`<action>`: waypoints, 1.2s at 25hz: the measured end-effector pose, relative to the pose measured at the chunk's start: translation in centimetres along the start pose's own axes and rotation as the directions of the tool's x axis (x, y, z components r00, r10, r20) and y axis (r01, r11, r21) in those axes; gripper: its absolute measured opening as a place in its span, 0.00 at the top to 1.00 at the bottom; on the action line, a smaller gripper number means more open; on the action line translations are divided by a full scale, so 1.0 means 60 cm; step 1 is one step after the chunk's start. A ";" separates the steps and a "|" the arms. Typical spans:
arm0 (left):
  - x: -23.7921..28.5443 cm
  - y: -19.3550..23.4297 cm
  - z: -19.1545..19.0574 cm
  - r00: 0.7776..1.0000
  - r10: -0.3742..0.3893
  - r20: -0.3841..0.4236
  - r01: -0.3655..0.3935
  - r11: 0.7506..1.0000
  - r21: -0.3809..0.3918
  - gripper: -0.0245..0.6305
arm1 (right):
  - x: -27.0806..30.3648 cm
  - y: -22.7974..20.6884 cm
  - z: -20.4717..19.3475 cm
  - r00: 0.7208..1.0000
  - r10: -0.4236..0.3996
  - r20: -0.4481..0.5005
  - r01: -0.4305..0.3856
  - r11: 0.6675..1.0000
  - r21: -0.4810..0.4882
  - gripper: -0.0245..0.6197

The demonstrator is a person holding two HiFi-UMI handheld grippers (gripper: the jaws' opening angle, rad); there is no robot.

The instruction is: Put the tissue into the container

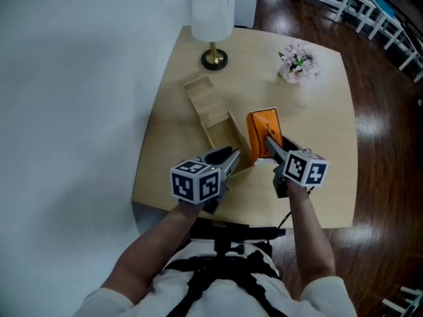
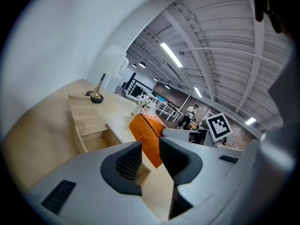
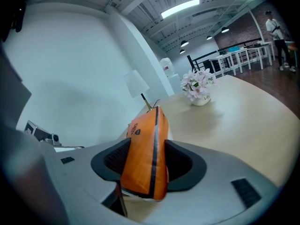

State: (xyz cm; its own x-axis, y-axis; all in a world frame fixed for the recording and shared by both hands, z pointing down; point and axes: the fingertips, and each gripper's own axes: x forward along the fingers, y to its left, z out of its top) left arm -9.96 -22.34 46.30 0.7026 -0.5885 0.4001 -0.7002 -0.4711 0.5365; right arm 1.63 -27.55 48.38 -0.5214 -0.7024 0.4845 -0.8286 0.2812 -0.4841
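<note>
While the right gripper (image 3: 149, 159) clamps the orange tissue pack (image 1: 263, 131), the pack stands just beside the wooden container (image 1: 210, 114).
The left gripper (image 2: 151, 157) is released, nothing between its jaws, near the container's front end. I would bring the pack over the open compartment, align it with the walls, lower it inside and only then let go; the free gripper can steady the box.

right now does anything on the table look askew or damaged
Nothing spilled or damaged. The wooden container lies diagonal to the table edges, near end open; the orange tissue pack is held on edge in the right gripper.
</note>
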 end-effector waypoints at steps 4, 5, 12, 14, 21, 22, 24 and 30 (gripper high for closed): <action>-0.016 0.021 0.002 1.000 0.024 0.014 -0.023 1.000 -0.014 0.80 | 0.020 0.026 -0.004 0.999 0.027 -0.022 -0.028 0.999 -0.022 0.62; -0.020 0.026 0.002 0.999 0.029 0.017 -0.029 0.999 -0.017 0.80 | 0.025 0.033 -0.006 0.999 0.035 -0.029 -0.036 0.999 -0.028 0.62; -0.049 0.057 0.002 0.997 0.068 0.042 -0.066 0.997 -0.050 0.81 | 0.062 0.080 -0.032 0.992 0.091 -0.092 -0.098 0.993 -0.070 0.62; -0.057 0.066 0.000 0.996 0.075 0.048 -0.072 0.995 -0.061 0.80 | 0.074 0.090 -0.042 0.988 0.105 -0.115 -0.115 0.990 -0.079 0.62; -0.079 0.092 -0.003 0.992 0.104 0.064 -0.098 0.991 -0.093 0.80 | 0.107 0.111 -0.066 0.979 0.108 -0.173 -0.128 0.986 -0.110 0.63; -0.081 0.096 -0.005 0.992 0.108 0.064 -0.101 0.990 -0.098 0.80 | 0.111 0.112 -0.070 0.978 0.107 -0.181 -0.129 0.985 -0.113 0.63; -0.086 0.104 -0.007 0.991 0.114 0.064 -0.107 0.988 -0.107 0.81 | 0.121 0.115 -0.080 0.975 0.104 -0.198 -0.129 0.985 -0.118 0.62; -0.095 0.119 -0.012 0.990 0.122 0.066 -0.113 0.986 -0.125 0.81 | 0.151 0.111 -0.113 0.966 0.063 -0.249 -0.102 0.984 -0.145 0.62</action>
State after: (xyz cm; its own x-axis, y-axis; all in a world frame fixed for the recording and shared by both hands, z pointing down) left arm -18.88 -21.88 48.39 0.6020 -0.6835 0.4128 -0.7537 -0.3157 0.5765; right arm -10.01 -27.60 54.47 -0.6073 -0.4979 0.6191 -0.7918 0.4431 -0.4204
